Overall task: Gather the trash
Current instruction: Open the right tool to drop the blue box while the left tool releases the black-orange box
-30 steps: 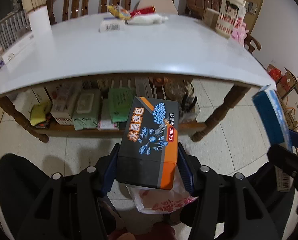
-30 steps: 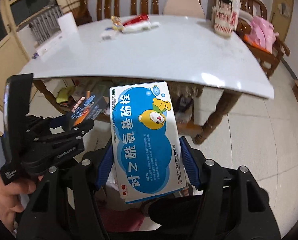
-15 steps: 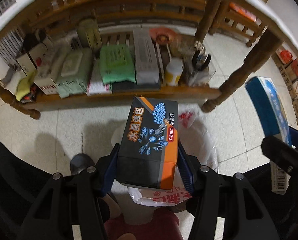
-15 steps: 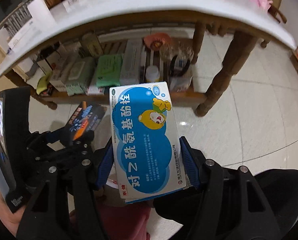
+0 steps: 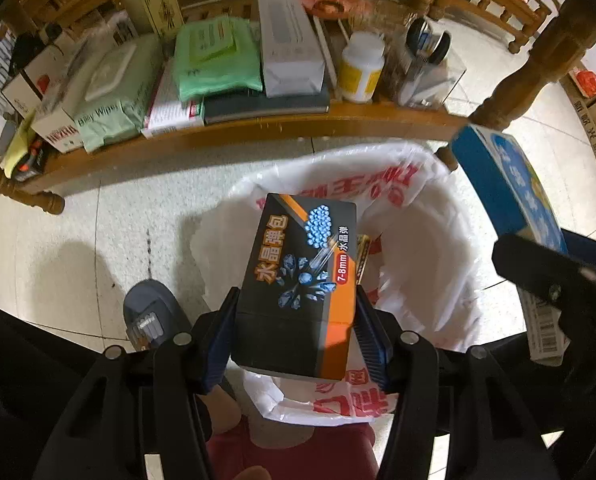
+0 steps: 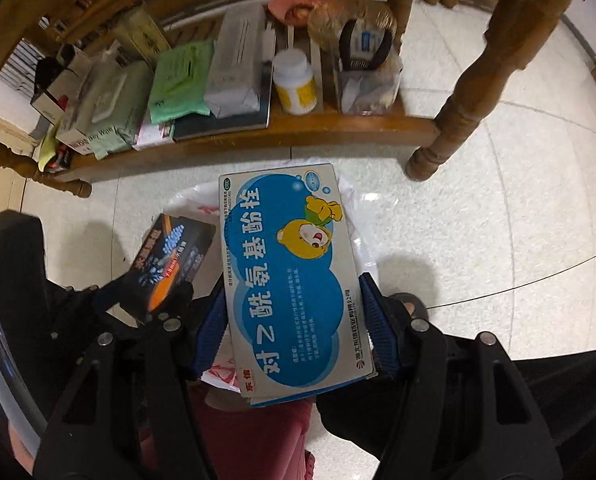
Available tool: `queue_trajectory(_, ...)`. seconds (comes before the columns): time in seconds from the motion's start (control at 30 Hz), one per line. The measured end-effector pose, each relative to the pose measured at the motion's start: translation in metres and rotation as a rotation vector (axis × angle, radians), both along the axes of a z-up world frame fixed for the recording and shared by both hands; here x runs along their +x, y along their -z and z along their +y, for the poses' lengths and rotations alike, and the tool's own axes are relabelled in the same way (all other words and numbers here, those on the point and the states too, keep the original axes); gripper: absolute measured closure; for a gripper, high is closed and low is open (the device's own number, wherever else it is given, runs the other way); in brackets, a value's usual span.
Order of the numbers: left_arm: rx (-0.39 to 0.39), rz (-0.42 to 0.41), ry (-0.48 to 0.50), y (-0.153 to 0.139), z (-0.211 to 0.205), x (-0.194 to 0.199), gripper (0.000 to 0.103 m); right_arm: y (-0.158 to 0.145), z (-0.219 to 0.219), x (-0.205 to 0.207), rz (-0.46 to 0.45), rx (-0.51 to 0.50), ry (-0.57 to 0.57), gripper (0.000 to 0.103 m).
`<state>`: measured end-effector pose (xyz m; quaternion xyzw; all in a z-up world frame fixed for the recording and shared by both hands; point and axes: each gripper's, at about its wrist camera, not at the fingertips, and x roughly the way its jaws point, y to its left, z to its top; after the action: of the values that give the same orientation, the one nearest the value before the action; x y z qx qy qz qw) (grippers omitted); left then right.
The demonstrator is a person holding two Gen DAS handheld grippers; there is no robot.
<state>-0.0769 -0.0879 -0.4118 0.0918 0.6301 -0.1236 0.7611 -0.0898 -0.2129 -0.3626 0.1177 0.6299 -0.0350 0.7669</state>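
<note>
My left gripper (image 5: 296, 320) is shut on a black and orange box (image 5: 302, 280) and holds it over the open mouth of a bin lined with a white plastic bag with red print (image 5: 418, 216). My right gripper (image 6: 294, 320) is shut on a blue and white medicine box (image 6: 290, 276) and holds it above the same bag (image 6: 354, 216). The medicine box also shows at the right of the left wrist view (image 5: 506, 196). The black box also shows at the left of the right wrist view (image 6: 174, 256).
A low wooden shelf (image 5: 258, 124) under the table holds wipes packs (image 5: 214, 56), boxes and a white bottle (image 5: 362, 68). A table leg (image 6: 474, 80) stands on the tiled floor right of the bin. A slippered foot (image 5: 150, 316) is left of the bin.
Both grippers tilted down from the tabletop to the floor and moved over the bin. The bag's mouth now lies under both boxes. Both grips are unchanged.
</note>
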Motion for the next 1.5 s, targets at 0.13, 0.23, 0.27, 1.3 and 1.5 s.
queue_trajectory(0.13, 0.015, 0.012, 0.008, 0.018, -0.001, -0.002, 0.049, 0.015, 0.002, 0.010, 0.025, -0.006, -0.003, 0.042)
queue_trajectory(0.23, 0.017, 0.036, 0.007, 0.032, 0.000, -0.002, 0.049, 0.030, 0.002, 0.018, 0.047, 0.003, -0.001, 0.042)
queue_trajectory(0.27, 0.014, 0.038, 0.004, 0.035, 0.000, -0.001, 0.049, 0.034, 0.002, 0.021, 0.055, 0.000, -0.002, 0.042)
queue_trajectory(1.3, 0.005, 0.096, -0.004, 0.067, -0.002, 0.008, 0.035, 0.086, 0.004, 0.042, 0.144, 0.012, 0.027, 0.048)
queue_trajectory(1.5, 0.004, 0.081, 0.015, 0.061, -0.006, 0.005, 0.035, 0.077, -0.003, 0.038, 0.118, 0.040, 0.059, 0.048)
